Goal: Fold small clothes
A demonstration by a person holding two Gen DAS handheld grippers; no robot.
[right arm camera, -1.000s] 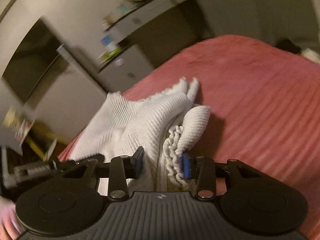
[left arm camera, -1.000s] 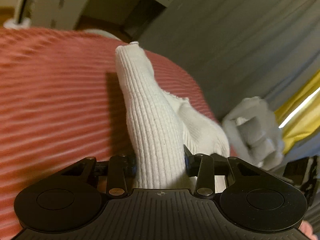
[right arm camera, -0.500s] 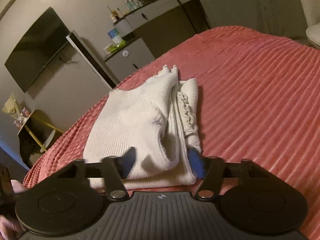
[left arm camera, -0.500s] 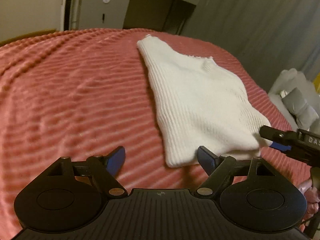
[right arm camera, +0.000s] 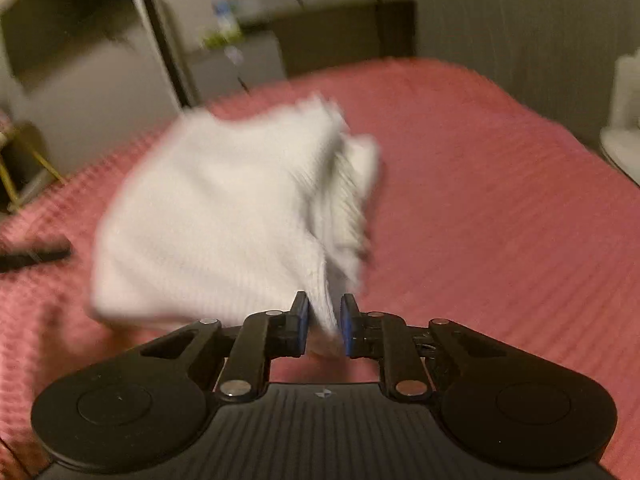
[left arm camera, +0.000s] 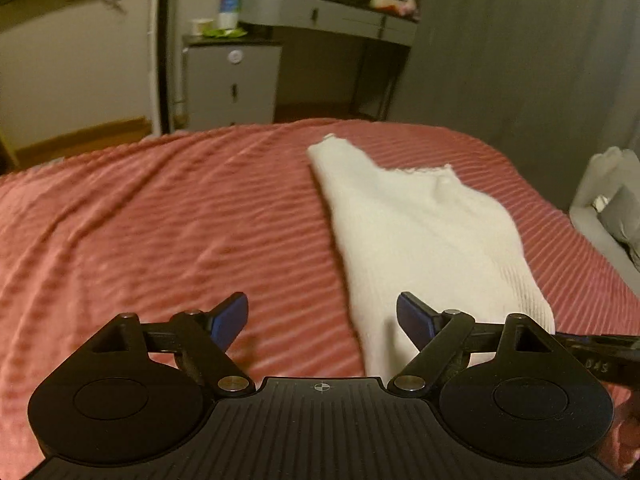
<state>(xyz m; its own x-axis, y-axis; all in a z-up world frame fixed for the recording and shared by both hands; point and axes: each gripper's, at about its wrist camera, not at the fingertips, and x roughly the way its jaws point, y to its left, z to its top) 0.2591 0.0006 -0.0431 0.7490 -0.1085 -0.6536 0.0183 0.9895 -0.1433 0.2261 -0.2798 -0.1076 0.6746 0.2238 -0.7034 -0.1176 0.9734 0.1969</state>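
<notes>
Left wrist view, nearest: left gripper (left arm camera: 322, 316) with blue-padded fingers (left arm camera: 230, 316) spread wide apart, holding nothing, hovering over the pink ribbed bedspread (left arm camera: 140, 232). Just beyond and slightly to the right, folded white knit garment (left arm camera: 424, 232) lying flat on the bedspread, near edge between and past the right finger, narrow end pointing away toward the far side of the bed. At the right edge, a dark bar of the other gripper, alongside the garment's near corner. Farther off, a grey cabinet (left arm camera: 232, 84) and a grey dressing table (left arm camera: 332, 12) with a round mirror and small items on top, against the wall; grey curtain (left arm camera: 520, 60) to the right.

Right wrist view, nearest: right gripper (right arm camera: 324, 320) with fingers (right arm camera: 300, 320) drawn close together, clamped on the near corner of the white garment (right arm camera: 216, 216). Garment blurred, bunched in layers at its right side, spreading away to the left over the bedspread (right arm camera: 500, 220). Whether its far part touches the bed, cannot tell through the blur. Beyond, blurred furniture and wall.
</notes>
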